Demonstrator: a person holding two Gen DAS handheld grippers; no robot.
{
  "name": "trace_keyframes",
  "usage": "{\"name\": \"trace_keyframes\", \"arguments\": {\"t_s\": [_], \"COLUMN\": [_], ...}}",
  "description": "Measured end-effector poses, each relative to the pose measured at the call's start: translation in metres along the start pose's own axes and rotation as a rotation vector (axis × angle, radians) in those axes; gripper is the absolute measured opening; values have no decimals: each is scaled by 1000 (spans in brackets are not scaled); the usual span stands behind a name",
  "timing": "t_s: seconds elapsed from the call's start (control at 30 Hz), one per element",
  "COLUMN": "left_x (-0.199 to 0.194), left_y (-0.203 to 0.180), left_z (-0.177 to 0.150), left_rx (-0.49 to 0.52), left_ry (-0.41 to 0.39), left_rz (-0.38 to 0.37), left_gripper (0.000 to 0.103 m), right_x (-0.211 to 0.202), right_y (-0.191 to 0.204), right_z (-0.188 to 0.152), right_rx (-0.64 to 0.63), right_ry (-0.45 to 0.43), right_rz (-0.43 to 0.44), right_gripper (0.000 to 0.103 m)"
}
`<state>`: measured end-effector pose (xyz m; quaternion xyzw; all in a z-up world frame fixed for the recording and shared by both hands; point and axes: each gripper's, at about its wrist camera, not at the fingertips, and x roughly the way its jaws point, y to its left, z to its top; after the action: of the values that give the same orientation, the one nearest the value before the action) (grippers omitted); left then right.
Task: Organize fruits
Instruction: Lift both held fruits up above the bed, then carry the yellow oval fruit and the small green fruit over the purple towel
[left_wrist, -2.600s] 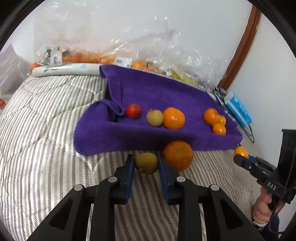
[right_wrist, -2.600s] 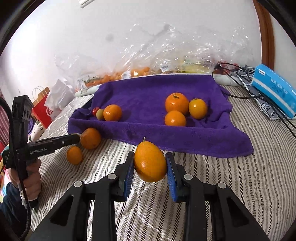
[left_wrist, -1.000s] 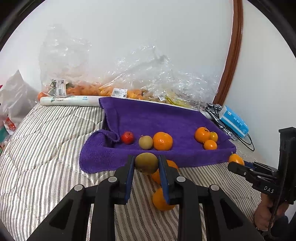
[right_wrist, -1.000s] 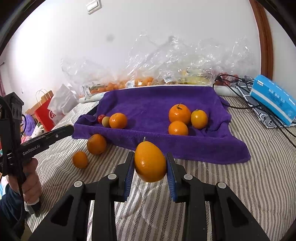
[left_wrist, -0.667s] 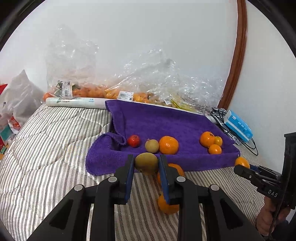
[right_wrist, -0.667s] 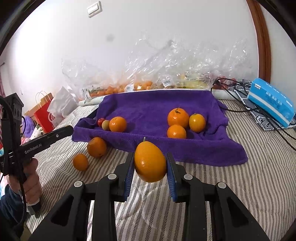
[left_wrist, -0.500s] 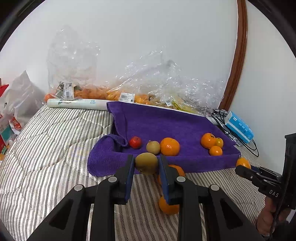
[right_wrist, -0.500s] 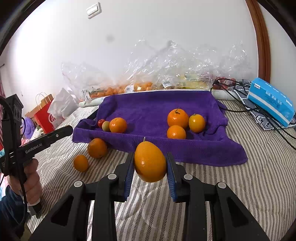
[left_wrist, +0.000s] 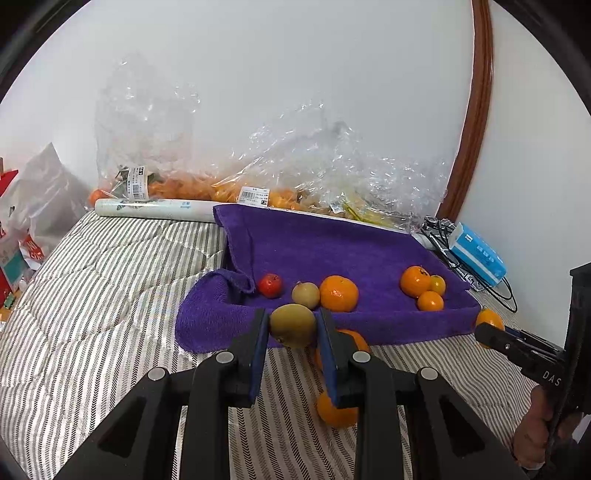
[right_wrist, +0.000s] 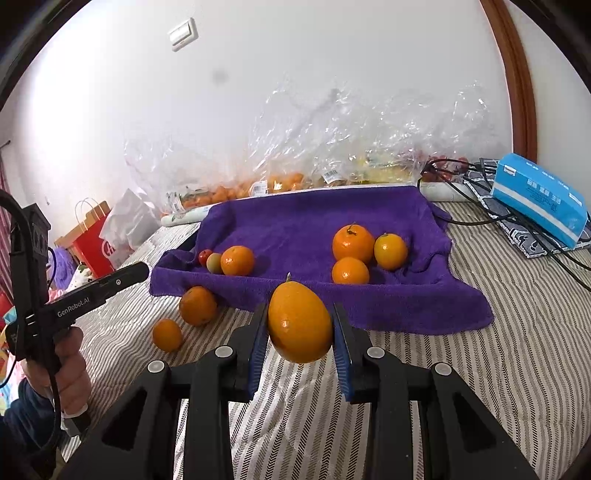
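Both grippers (left_wrist: 291, 325) (right_wrist: 300, 323) higher, farther back.

My left gripper (left_wrist: 291, 326) clamps a greenish-brown fruit (left_wrist: 292, 324) above the striped bedcover (left_wrist: 92, 295). Beyond it, the purple towel (left_wrist: 332, 251) holds 6 fruits; 2 oranges (left_wrist: 336, 410) lie below.

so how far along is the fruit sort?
Done: six fruits sit in two groups on the purple towel.
In hand: the left hand-held gripper holds a green-brown fruit; the right hand-held gripper holds a large oval orange fruit.
Left: two oranges on the striped bedcover.
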<state>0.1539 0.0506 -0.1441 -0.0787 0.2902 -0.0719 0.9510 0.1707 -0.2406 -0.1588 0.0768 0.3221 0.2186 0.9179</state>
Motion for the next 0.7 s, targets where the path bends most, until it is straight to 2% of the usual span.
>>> {"name": "trace_keyframes", "arguments": {"t_s": [0.33, 0.47, 0.63, 0.7], "left_x": [-5, -16, -20, -24], "left_y": [6, 5, -2, -2], "left_z": [2, 6, 17, 26], "left_rx": [-15, 8, 33, 28], "left_ry": [-15, -65, -61, -72], "left_rz": [30, 53, 105, 94], "left_gripper": [25, 25, 25, 25], "right_x": [-6, -14, -21, -20], "right_y": [-6, 4, 13, 15], "right_z": [4, 18, 42, 51], "right_rx": [34, -9, -60, -82], "right_ry": [-24, -45, -77, -88], "right_rz": [-13, -11, -10, -14], "right_gripper": [33, 33, 33, 33]}}
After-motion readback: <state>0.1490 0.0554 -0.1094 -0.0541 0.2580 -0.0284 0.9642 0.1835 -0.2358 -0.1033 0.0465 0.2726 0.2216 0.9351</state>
